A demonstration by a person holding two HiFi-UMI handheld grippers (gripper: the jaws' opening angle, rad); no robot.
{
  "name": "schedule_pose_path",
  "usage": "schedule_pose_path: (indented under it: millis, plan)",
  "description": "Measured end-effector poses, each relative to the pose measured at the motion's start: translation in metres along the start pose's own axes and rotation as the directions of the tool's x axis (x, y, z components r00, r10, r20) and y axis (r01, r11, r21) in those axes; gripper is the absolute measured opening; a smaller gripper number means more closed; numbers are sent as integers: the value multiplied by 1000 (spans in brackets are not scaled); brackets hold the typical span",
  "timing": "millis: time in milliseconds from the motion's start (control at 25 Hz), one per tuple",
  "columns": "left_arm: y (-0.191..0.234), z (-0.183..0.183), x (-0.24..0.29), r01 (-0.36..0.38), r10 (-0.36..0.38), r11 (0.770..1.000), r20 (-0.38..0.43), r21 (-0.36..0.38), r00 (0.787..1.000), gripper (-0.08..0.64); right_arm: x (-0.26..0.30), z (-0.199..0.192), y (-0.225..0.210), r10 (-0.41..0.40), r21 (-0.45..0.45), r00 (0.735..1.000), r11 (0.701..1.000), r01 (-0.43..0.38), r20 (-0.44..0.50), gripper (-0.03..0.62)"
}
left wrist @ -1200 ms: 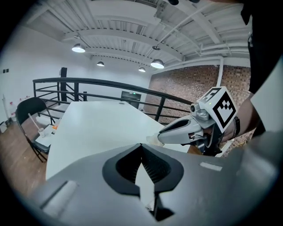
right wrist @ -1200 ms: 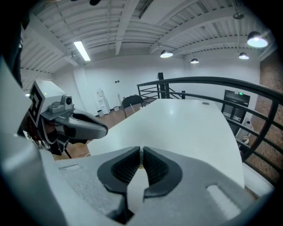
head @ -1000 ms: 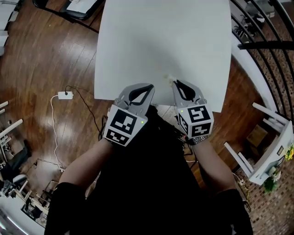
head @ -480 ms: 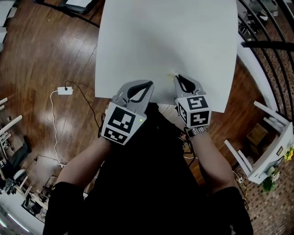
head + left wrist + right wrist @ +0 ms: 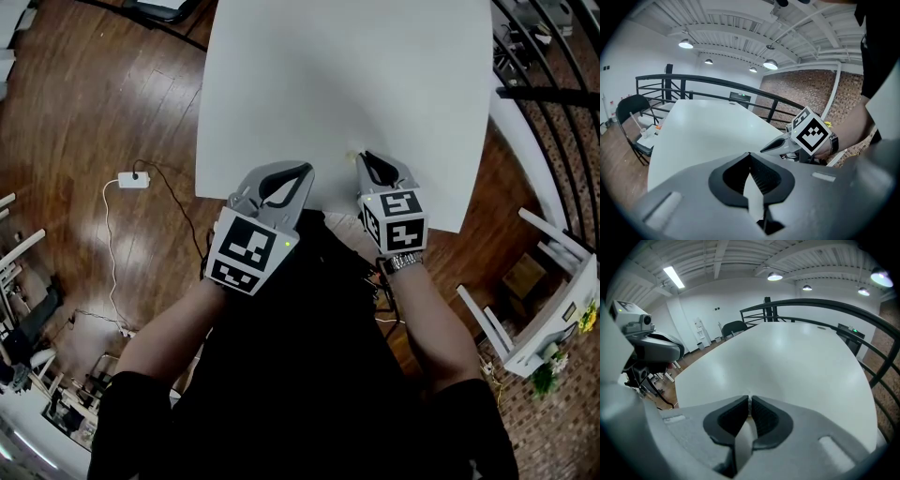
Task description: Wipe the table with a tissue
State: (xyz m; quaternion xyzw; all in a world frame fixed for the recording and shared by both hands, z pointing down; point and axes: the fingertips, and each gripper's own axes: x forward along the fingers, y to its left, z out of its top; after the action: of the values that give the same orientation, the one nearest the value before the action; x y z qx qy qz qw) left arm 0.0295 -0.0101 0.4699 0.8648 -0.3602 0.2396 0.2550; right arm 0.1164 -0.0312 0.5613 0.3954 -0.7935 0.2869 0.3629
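Note:
The white table (image 5: 337,75) fills the upper middle of the head view. Both grippers hover at its near edge. My right gripper (image 5: 363,156) is shut on a small crumpled white tissue (image 5: 351,152), which pokes out at the fingertips and rests on or just above the tabletop. In the right gripper view the jaws (image 5: 750,399) are pressed together over the table (image 5: 797,362). To the left, my left gripper (image 5: 307,170) is shut with nothing in it; its tips (image 5: 750,153) meet above the table (image 5: 703,131), and the right gripper (image 5: 787,143) shows beside it.
A wooden floor surrounds the table. A white power strip (image 5: 133,180) with a cable lies on the floor at the left. Black railing (image 5: 544,89) runs along the right. White furniture (image 5: 553,309) stands at the lower right. A black chair (image 5: 630,112) stands at the table's far end.
The right gripper with the tissue has shifted slightly forward over the table's near edge. The left gripper has barely moved.

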Motion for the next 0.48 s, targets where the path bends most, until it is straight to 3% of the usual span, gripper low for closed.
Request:
schedule_pose_path:
  millis: [480]
  plan:
    - [0, 2, -1, 0, 0, 1000, 5, 3, 1000, 12, 4, 3, 5, -1, 1, 1000, 1000, 1, 7, 12]
